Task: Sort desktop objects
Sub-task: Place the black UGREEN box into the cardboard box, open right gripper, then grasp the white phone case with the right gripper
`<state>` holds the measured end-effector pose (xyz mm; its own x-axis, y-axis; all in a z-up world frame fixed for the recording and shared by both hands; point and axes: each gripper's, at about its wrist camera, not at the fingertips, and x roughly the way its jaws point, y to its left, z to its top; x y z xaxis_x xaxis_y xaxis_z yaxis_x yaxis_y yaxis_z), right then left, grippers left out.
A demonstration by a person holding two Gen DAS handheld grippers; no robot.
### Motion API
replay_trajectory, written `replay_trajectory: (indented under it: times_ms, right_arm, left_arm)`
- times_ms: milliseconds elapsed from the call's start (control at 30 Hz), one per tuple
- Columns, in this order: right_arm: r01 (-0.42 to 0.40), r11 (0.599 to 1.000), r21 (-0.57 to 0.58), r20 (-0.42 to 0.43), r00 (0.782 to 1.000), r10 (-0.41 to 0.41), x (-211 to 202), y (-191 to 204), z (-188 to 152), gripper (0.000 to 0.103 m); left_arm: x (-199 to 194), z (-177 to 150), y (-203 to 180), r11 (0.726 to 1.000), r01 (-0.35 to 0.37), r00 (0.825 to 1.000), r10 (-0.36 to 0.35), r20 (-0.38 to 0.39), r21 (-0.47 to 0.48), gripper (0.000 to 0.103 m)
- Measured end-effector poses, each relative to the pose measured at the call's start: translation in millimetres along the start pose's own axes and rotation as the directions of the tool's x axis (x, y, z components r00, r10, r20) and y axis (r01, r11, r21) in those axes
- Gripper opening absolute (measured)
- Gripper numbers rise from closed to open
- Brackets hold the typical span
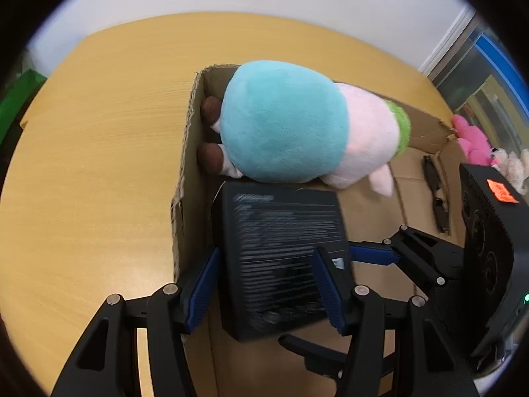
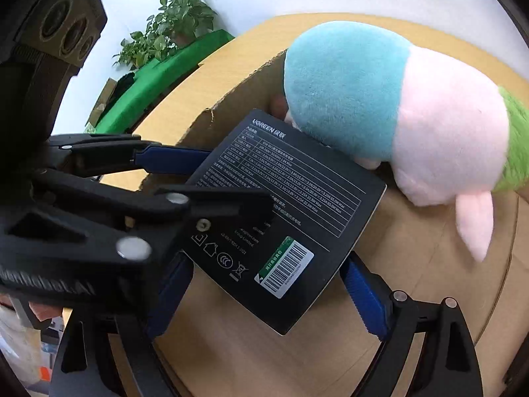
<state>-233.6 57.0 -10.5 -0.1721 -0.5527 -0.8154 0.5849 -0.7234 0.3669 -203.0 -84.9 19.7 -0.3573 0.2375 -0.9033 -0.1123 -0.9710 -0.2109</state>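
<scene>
A black UGREEN box (image 1: 281, 264) (image 2: 284, 218) lies inside an open cardboard box (image 1: 185, 172) (image 2: 413, 297), against a teal, pink and green plush toy (image 1: 297, 125) (image 2: 396, 109). My left gripper (image 1: 264, 284) has its blue pads on both sides of the black box and grips it. My right gripper (image 2: 264, 297) also has its blue pads at two edges of the black box, gripping it from the other side. In the left wrist view the right gripper (image 1: 373, 254) reaches in from the right. In the right wrist view the left gripper (image 2: 172, 158) reaches in from the left.
The cardboard box stands on a round wooden table (image 1: 99, 165). Black glasses (image 1: 436, 195) lie in the box at the right. Pink and white plush toys (image 1: 479, 145) sit beyond the box's right wall. A potted plant (image 2: 165, 29) and green cloth (image 2: 158, 79) stand off the table.
</scene>
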Motion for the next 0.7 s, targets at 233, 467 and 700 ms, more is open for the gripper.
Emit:
replay_trajectory:
  times_ms: [233,467,700]
  right_arm:
    - [0.129,0.992,-0.002,0.18,0.975,-0.127,-97,33,-44,0.098]
    - [0.191,0.967,0.166,0.368,0.898,-0.241,-189,55,-133,0.103]
    - [0.169,0.977,0.127,0.278,0.94,-0.199,-182,70,-208,0.103]
  left_arm:
    - [-84,-36,-5,0.999,0.002,0.976,-0.012,0.216,0.048,0.059]
    - [-148,-109,-41,0.987,-0.045,0.901,-0.026,0.433,0.153,0.08]
    - [-123,-162,-36,0.987,0.062,0.936,-0.109,0.335,0.147,0.08]
